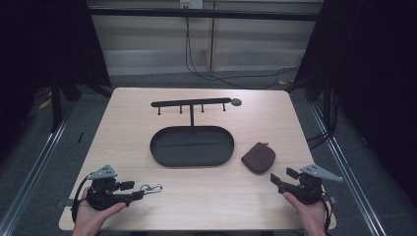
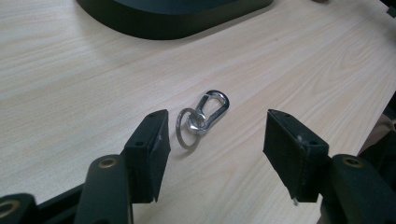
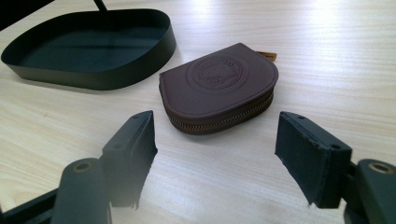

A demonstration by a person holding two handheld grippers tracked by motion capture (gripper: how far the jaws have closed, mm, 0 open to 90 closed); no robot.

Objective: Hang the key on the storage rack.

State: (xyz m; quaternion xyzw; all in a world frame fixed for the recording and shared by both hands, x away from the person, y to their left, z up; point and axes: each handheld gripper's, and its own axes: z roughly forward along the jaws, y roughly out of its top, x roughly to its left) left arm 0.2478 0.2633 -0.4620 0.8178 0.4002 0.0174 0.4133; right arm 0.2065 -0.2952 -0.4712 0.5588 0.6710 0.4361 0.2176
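The desk (image 1: pixel 196 196) is carrying a clip (image 2: pixel 203 117) lying just ahead of the left gripper (image 2: pixel 217 140), long axis angling forward-right; both grippers' fingers are standing apart, empty.

My table (image 1: pixel 123 123) is pale wood-grain laminate, smooth with a soft sheen. The carabiner clip (image 2: pixel 211 108) and its key ring (image 2: pixel 185 135) look like polished, shiny metal. The coin pouch (image 3: pixel 219 86) looks like brown leather, smooth and embossed, with a brassy metal zip. The oval tray (image 3: pixel 140 60) is matt black. My jaw pads (image 2: pixel 152 149) look like dull black rubber, frayed at the edges.
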